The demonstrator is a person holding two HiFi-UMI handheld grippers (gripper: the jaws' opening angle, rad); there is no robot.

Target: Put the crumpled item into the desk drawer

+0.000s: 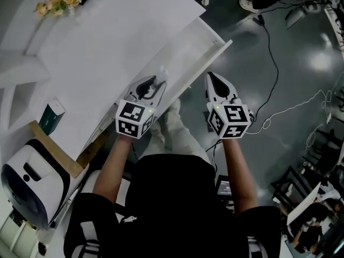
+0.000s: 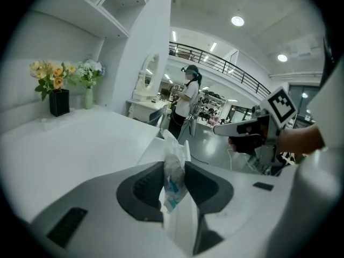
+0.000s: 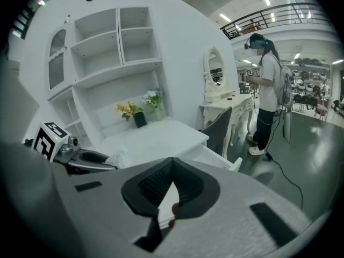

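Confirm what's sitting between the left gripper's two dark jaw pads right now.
A crumpled clear plastic wrapper with blue print, clamped by the left gripper; the left gripper view shows it plainly.

Head view looks steeply down, gripper views forward; all share the desk [image 1: 107, 52].

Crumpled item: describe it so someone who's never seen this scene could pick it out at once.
Start at the white desk, whose drawer stands open along its near edge. Close by, the left gripper pinches the crumpled item: a clear, crinkly plastic wrapper with a blue patch, the only rumpled thing among smooth white surfaces.
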